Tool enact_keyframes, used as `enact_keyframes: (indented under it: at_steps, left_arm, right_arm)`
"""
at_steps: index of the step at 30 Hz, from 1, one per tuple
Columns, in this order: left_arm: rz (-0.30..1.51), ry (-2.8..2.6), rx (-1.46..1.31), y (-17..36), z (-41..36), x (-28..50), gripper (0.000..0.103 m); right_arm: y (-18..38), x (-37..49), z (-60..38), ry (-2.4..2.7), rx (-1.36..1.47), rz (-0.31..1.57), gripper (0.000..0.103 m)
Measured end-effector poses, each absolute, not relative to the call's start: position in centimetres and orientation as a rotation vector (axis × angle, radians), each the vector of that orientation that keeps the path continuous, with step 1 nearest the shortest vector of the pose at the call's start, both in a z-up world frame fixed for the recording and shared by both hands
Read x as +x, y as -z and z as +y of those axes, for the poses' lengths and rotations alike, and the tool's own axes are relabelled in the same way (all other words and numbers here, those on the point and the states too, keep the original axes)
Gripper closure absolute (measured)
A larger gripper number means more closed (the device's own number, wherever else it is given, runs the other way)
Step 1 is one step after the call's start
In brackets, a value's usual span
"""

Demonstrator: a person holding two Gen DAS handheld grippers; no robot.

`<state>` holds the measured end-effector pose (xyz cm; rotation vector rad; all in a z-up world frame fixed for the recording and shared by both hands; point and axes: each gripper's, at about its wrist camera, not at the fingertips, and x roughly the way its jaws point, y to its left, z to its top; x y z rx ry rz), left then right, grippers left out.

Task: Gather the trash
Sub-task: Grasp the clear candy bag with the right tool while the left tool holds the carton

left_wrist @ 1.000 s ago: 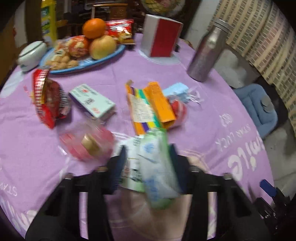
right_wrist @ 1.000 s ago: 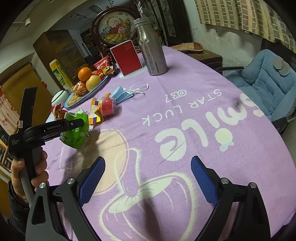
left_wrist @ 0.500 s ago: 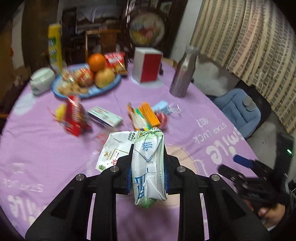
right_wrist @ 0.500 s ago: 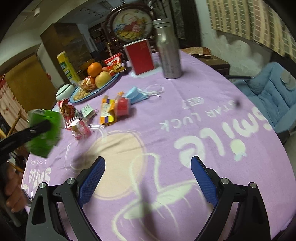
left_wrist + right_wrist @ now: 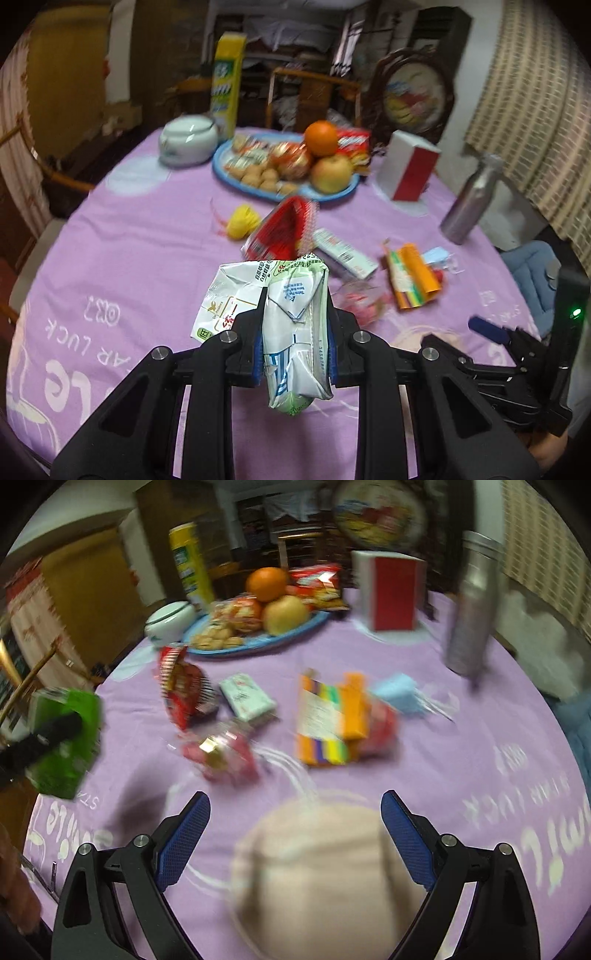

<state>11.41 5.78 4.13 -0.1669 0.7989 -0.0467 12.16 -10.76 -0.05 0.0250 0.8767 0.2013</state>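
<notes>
- Lifted clear of the purple tablecloth (image 5: 140,266) since a second ago, the flattened milk carton (image 5: 295,332) now hangs in the air, and the table reads farther below it than before.
- Left gripper (image 5: 295,354) is clenched on that carton: both blue pads press its white and green sides, and its crumpled lower end droops below the fingers.
- Right gripper (image 5: 295,834) stands released, its blue pads wide apart over a pale round print on the cloth, with nothing between them; its view has swung toward the litter since the earlier frame.
- From the right wrist view the carton (image 5: 66,746) shows green at the far left, off the table's edge.
- Just beyond lie a crinkled pink wrapper (image 5: 221,753), a red snack bag (image 5: 181,686), a small white box (image 5: 247,698) and an orange striped pack (image 5: 328,720), with a blue face mask (image 5: 397,692) beside it.
- A yellow ball of wrapper (image 5: 242,221) sits apart, to the left of the bag.
- Farther back stand a steel bottle (image 5: 472,605), a red and white box (image 5: 391,587), a blue fruit plate (image 5: 258,642) holding an orange (image 5: 267,583), and a white lidded pot (image 5: 170,620).
</notes>
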Motion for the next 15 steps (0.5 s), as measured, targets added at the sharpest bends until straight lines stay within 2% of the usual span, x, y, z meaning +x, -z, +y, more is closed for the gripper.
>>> enact_keyframes:
  at_steps: [8, 10, 12, 14, 15]
  left_arm:
    - [0.851, -0.024, -0.247, -2.8, 8.2, 12.3, 0.077]
    - [0.852, -0.026, -0.254, -2.8, 8.4, 12.2, 0.077]
    - [0.852, -0.024, -0.255, -2.8, 8.4, 12.1, 0.077]
    - [0.852, -0.019, -0.251, -2.8, 8.2, 12.2, 0.077]
    - [0.852, -0.016, -0.25, -2.8, 8.2, 12.2, 0.077]
  right_arm:
    - [2.6, 16.9, -4.3, -0.247, -0.133, 0.942, 0.013]
    - [3.1, 17.6, -3.8, -0.258, -0.126, 0.957, 0.025]
    - [3.4, 18.0, -3.8, -0.277, -0.108, 0.97, 0.053]
    - [3.3, 17.8, -4.1, -0.29, -0.076, 0.981, 0.066]
    - [3.2, 17.5, -4.4, -0.297, -0.063, 0.977, 0.066]
